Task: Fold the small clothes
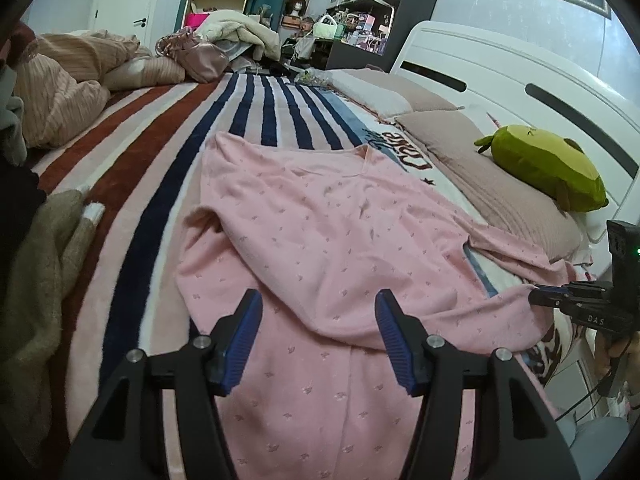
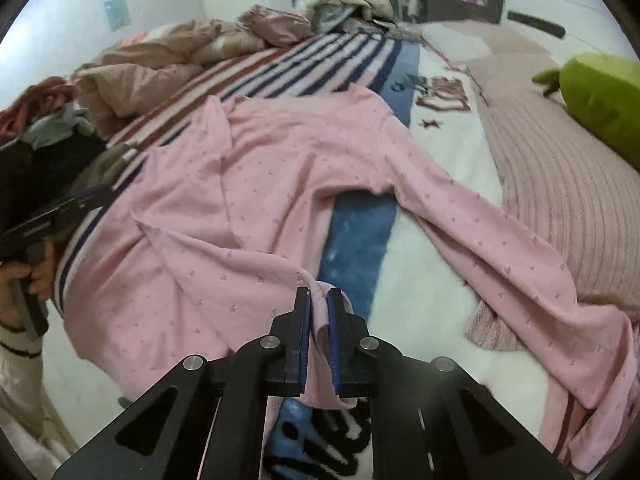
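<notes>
Your right gripper (image 2: 319,300) pinched the pink top (image 2: 224,208); only the left view showed your left gripper (image 1: 318,306) spread above it.

My left gripper (image 1: 318,300) hovers with its jaws spread wide and nothing between the blue pads, while my right gripper (image 2: 319,294) has its jaws pinched nearly together on a fold of pink garment (image 2: 248,184)
</notes>
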A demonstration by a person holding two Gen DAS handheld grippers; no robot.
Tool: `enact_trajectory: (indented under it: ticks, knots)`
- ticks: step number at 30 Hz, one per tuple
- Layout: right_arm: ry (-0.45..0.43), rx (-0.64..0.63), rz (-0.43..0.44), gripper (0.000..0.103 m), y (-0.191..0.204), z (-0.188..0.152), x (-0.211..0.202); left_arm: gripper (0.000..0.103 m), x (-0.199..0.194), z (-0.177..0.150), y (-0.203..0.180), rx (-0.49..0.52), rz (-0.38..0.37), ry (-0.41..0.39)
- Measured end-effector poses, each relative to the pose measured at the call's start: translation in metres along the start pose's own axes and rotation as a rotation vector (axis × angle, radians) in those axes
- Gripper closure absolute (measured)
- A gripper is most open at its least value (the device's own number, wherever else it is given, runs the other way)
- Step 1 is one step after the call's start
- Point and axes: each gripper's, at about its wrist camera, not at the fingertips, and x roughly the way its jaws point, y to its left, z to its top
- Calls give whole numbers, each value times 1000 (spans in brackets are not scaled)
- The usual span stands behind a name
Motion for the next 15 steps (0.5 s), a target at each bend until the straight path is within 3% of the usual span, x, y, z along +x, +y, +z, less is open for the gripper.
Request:
enact_trajectory:
  ticks: [3, 4, 7, 11, 15]
  knots:
    - [2, -53, 132, 100, 14, -7, -7, 48, 0, -1, -5, 10, -12, 1]
    - [18, -89, 199, 100, 24, -14, -7, 48, 0, -1, -7, 14, -10, 2]
    - [93, -174, 287, 100, 47, -38, 1, 48, 2, -2, -9, 22, -7, 11]
    - [203, -260, 355, 100, 68, -68, 12, 48, 4, -3, -11, 22, -15, 17]
    - [127, -186, 290, 96, 53, -57, -1, 48, 4, -2, -13, 27, -24, 17]
